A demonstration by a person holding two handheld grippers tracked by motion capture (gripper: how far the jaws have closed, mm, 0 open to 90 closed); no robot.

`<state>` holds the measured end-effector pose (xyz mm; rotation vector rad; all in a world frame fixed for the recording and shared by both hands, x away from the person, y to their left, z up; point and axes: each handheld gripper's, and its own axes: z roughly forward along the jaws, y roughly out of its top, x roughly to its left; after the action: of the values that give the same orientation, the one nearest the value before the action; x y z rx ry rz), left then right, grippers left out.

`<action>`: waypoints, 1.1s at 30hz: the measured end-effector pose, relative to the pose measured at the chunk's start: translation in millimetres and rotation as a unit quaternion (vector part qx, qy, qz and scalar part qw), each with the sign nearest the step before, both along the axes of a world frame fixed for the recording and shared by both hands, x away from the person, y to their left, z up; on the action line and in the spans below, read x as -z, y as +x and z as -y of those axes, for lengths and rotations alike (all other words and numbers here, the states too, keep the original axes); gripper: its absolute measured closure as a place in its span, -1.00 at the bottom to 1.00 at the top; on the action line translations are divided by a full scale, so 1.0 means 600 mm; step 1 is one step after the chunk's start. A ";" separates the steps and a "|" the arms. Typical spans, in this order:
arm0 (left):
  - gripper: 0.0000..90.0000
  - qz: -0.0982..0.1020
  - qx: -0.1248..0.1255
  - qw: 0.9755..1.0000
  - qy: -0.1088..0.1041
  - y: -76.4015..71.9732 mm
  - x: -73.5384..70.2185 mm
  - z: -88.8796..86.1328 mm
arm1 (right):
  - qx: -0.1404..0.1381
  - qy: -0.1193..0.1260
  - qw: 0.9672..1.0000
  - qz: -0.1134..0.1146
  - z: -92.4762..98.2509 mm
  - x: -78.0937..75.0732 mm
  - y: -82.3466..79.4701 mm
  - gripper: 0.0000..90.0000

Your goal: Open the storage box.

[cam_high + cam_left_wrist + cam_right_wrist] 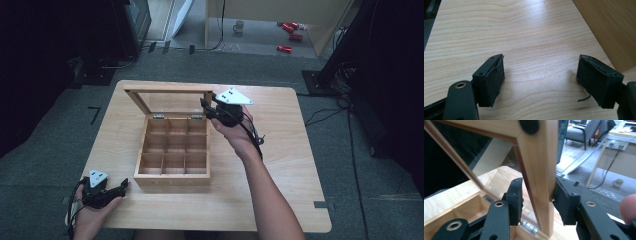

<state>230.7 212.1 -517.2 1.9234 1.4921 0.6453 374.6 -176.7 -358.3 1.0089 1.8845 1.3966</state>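
Wood grain runs pale and wavy across the light rectangular table with rounded corners (280,150), its surface smooth with a soft sheen in the left gripper view. At its middle sits the square light-wood box with a three-by-three grid of thin partitions (172,150), every compartment bare. Its wood-framed lid with a clear glazed pane (170,100) stands raised at the far side on small metal hinges (529,226).

The right gripper (210,107), black with a grey three-cornered plate on top, reaches the lid's right frame edge. In the right gripper view its jaws straddle that flat, square-cut wooden frame rail (536,170): the right pad touches the rail's outer face, while the left pad sits just beside the inner face, and I cannot tell whether it presses. A round black bumper (529,125) dots the frame's corner.

The left gripper (117,189) rests at the table's near left corner, well apart from the box. Its jaws are spread wide over bare tabletop, the rectangular pads (495,80) dark, fuzzy and frayed at the edges.
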 end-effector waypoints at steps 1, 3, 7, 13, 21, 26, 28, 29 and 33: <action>-0.49 0.000 0.000 1.000 0.000 0.000 0.000 0.000 | 0.006 -0.001 1.000 -0.002 -0.002 -0.003 0.006 0.38; -0.49 -0.001 0.001 1.000 0.000 0.000 0.000 0.000 | 0.018 -0.003 1.000 -0.004 -0.005 -0.009 0.022 0.41; -0.49 -0.001 0.002 1.000 0.001 0.000 0.000 0.000 | 0.042 0.003 0.999 -0.014 -0.007 -0.016 0.052 0.48; -0.49 -0.001 0.003 1.000 0.001 0.000 0.000 0.000 | 0.067 0.030 0.996 -0.044 -0.010 -0.019 0.096 0.49; -0.49 -0.001 0.003 1.000 0.000 0.001 0.000 0.001 | 0.095 0.048 0.992 -0.070 -0.016 -0.016 0.135 0.49; -0.49 -0.001 0.003 1.000 0.000 0.001 0.000 0.001 | 0.109 0.053 0.989 -0.081 -0.020 -0.013 0.152 0.48; -0.49 -0.001 0.004 1.000 0.000 0.001 0.000 0.001 | 0.113 0.057 0.989 -0.082 -0.021 -0.011 0.156 0.48; -0.49 -0.001 0.004 1.000 0.000 0.002 0.000 0.001 | 0.114 0.058 0.988 -0.082 -0.021 -0.010 0.158 0.48; -0.49 -0.001 0.004 1.000 0.000 0.002 0.000 0.001 | 0.119 0.061 0.988 -0.083 -0.023 -0.007 0.163 0.48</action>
<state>231.7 211.5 -517.1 1.9303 1.4845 0.6405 472.5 -162.9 -354.1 1.3990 1.7413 1.3334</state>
